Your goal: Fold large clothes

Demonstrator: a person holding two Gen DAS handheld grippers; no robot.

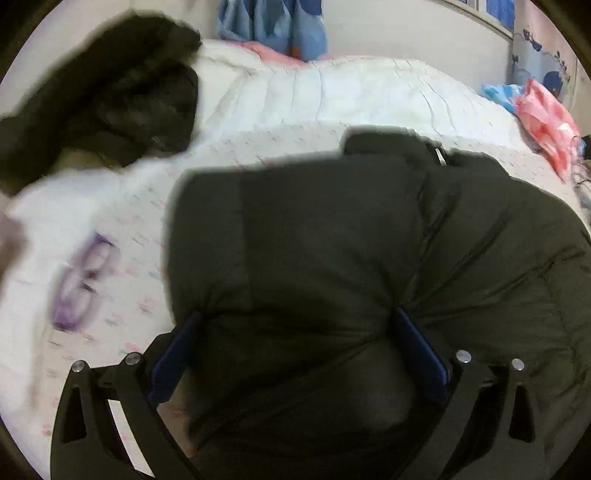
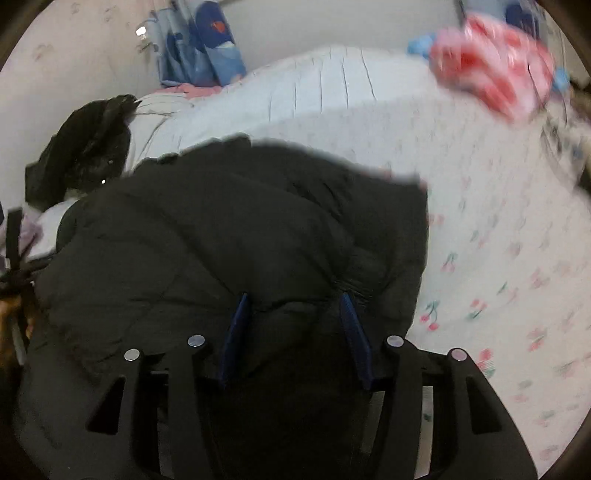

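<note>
A big dark puffer jacket point(image 1: 351, 236) lies on the bed with its collar toward the far side; it also fills the right wrist view point(image 2: 229, 229). My left gripper point(image 1: 295, 321) has its blue fingers point(image 1: 417, 343) spread wide with a thick fold of the jacket bulging between them. My right gripper point(image 2: 293, 302) holds a bunched fold of the jacket between its blue fingers point(image 2: 352, 332), which stand partly closed. The jacket's lower part is hidden under both grippers.
The bed sheet point(image 2: 498, 258) is white with a cherry print. A white quilt point(image 1: 351, 92) lies behind, another dark garment point(image 1: 110, 96) at far left, purple glasses point(image 1: 79, 280) on the sheet, pink-red clothing point(image 1: 546, 122) at far right, blue fabric point(image 1: 273, 22) against the wall.
</note>
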